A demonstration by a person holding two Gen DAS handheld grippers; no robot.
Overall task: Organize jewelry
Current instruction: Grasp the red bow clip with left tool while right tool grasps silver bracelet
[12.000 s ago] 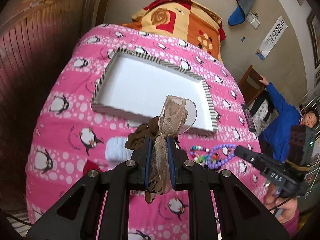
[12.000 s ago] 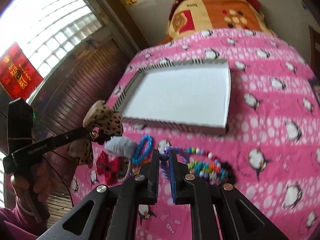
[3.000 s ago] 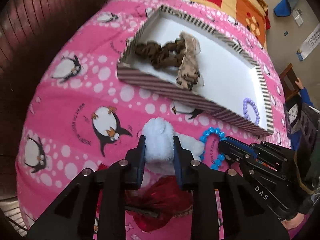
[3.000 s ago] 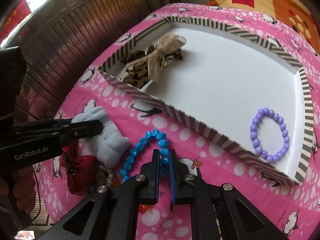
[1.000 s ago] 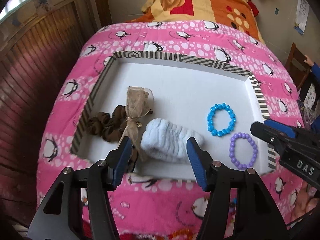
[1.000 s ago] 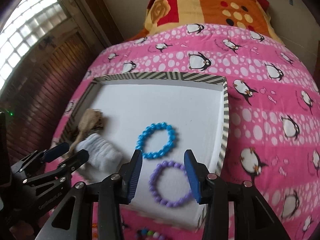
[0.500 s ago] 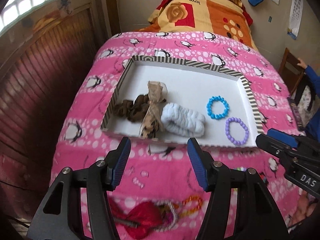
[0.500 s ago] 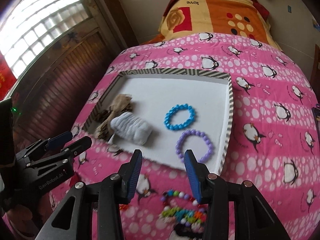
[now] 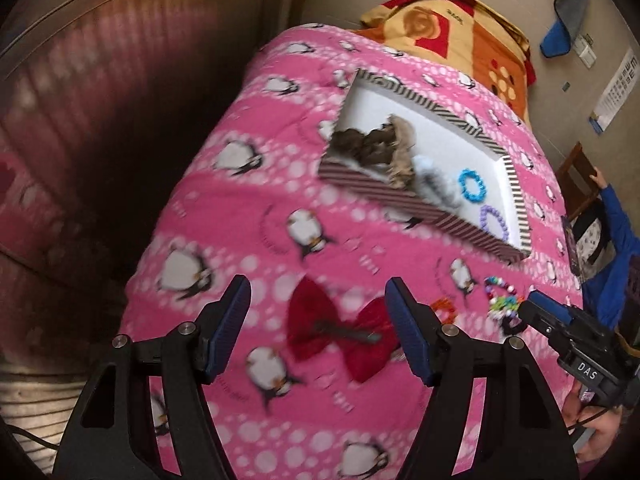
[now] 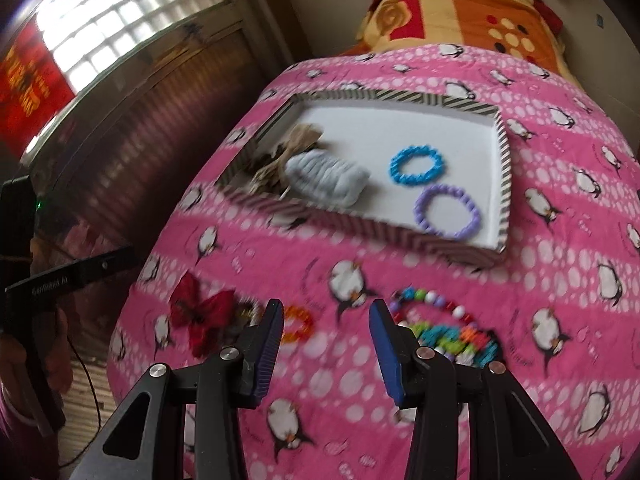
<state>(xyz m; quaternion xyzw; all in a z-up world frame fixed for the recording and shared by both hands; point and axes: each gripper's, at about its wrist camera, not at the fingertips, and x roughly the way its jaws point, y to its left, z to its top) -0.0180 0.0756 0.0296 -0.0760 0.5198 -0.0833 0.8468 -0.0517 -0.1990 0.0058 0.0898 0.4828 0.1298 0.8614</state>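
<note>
A striped-rim white tray (image 10: 505,168) (image 9: 516,196) lies on the pink penguin blanket. It holds a brown ribbon scrunchie (image 10: 298,140), a pale blue fluffy scrunchie (image 10: 326,178), a blue bead bracelet (image 10: 418,168) and a purple bead bracelet (image 10: 448,210). My left gripper (image 9: 318,312) is open, hovering just over a red bow clip (image 9: 340,334). My right gripper (image 10: 326,334) is open above the blanket, between a small orange bracelet (image 10: 298,324) and a pile of multicoloured bead bracelets (image 10: 444,326).
The bed's left edge drops off beside a dark wooden wall (image 9: 100,100). An orange and red pillow (image 10: 460,4) lies beyond the tray. A child in blue (image 9: 616,216) sits by a chair at the right. The red bow (image 10: 200,312) also shows in the right wrist view.
Both grippers have pulled back from the tray and dropped low toward the near blanket. The left now frames the red bow; the right sits between the orange and multicoloured bracelets.
</note>
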